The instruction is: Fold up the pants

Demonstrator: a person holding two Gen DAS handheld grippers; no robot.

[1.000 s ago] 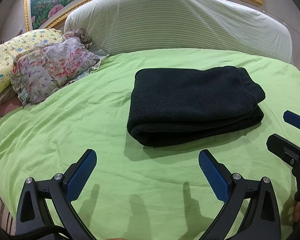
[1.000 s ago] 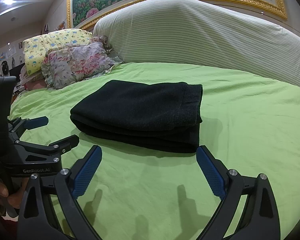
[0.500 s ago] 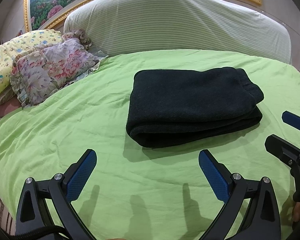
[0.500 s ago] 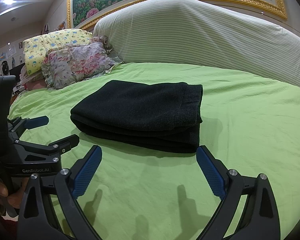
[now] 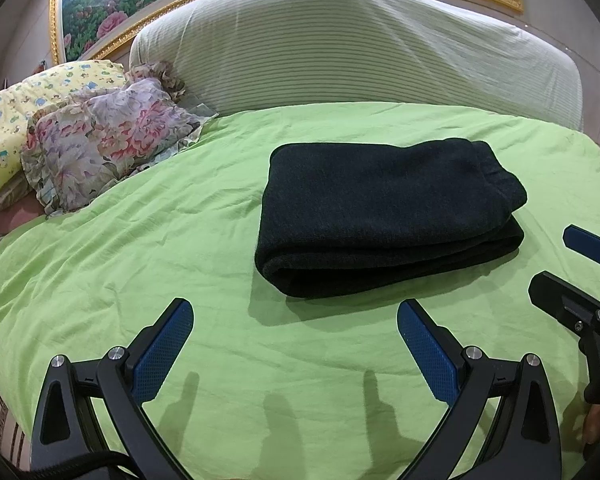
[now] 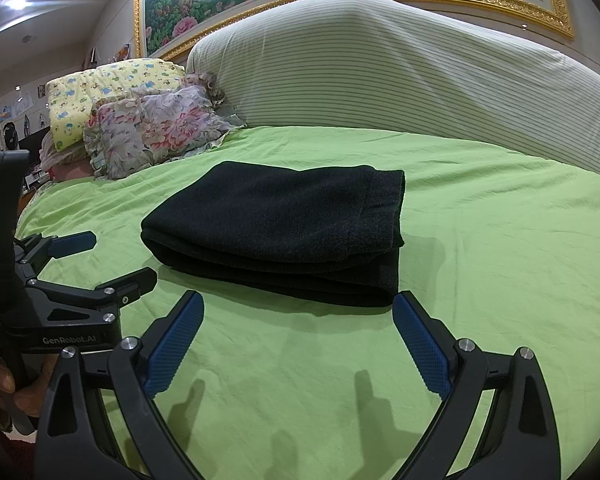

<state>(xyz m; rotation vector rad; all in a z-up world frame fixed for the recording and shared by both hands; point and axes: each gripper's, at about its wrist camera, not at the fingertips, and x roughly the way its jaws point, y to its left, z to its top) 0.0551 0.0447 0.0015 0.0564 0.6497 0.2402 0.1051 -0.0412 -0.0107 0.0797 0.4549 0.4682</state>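
**Status: Pants Folded, Both Grippers Released**

The bed [image 5: 140, 280], covered in a green sheet, carries the pants [image 5: 384, 220] near its centre as a compact black stack, long axis left to right. The left gripper [image 5: 296, 336] and right gripper [image 6: 298, 328] hover apart from the near edge of the stack, fingers spread wide, grasping nothing. Folding appears complete.

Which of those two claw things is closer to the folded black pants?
Right, slightly. The right gripper sits open just before the pants; the left gripper hangs open a bit further back off their left end.
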